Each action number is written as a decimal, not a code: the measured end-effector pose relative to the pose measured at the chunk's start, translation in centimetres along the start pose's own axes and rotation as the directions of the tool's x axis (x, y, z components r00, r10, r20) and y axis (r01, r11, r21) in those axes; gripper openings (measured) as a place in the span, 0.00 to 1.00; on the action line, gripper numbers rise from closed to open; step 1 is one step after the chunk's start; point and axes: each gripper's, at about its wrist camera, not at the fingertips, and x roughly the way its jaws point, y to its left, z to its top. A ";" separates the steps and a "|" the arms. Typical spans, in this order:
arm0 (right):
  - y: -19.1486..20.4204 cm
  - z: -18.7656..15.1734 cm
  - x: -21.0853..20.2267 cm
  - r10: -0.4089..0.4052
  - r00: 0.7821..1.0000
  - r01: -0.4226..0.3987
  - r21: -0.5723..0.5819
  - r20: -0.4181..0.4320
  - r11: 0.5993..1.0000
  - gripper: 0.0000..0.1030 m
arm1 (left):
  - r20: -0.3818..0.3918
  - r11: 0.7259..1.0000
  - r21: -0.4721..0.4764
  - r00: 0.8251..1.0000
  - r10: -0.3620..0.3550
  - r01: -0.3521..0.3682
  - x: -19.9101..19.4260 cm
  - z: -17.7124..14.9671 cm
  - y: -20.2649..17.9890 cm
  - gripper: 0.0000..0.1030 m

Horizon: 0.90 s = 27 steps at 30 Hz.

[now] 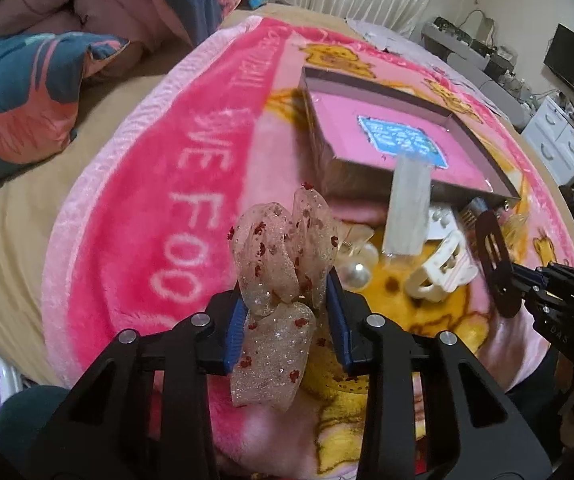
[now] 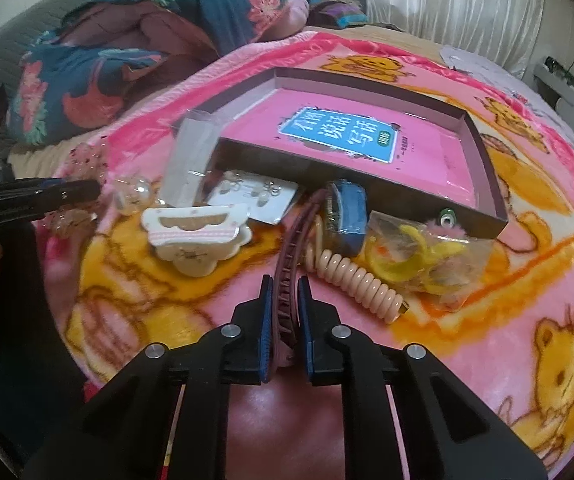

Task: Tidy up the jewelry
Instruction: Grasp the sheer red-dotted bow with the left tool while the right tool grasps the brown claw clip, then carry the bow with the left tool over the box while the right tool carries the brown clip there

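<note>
Left wrist view, left claw [image 1: 287,300] closed on a sheer bow [image 1: 283,276] above the pink blanket [image 1: 147,208], right claw [image 2: 285,300] clamped on a brown clip [image 2: 287,280], open box [image 2: 483,152] beyond the clutter.

sheer bow [image 1: 283,280]: pinched upright | dusty-pink hair clip [image 2: 287,280]: pinched | tray [image 2: 483,148]: on blanket

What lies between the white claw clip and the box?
In the right wrist view, an earring card lies between the white claw clip and the box wall.
</note>
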 end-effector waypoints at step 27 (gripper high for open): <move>-8.6 -0.4 -9.3 -0.063 0.968 0.001 0.250 0.242 0.968 0.11 | 0.128 0.987 0.095 0.981 -0.143 0.132 -0.2 8.3 -9.1 0.26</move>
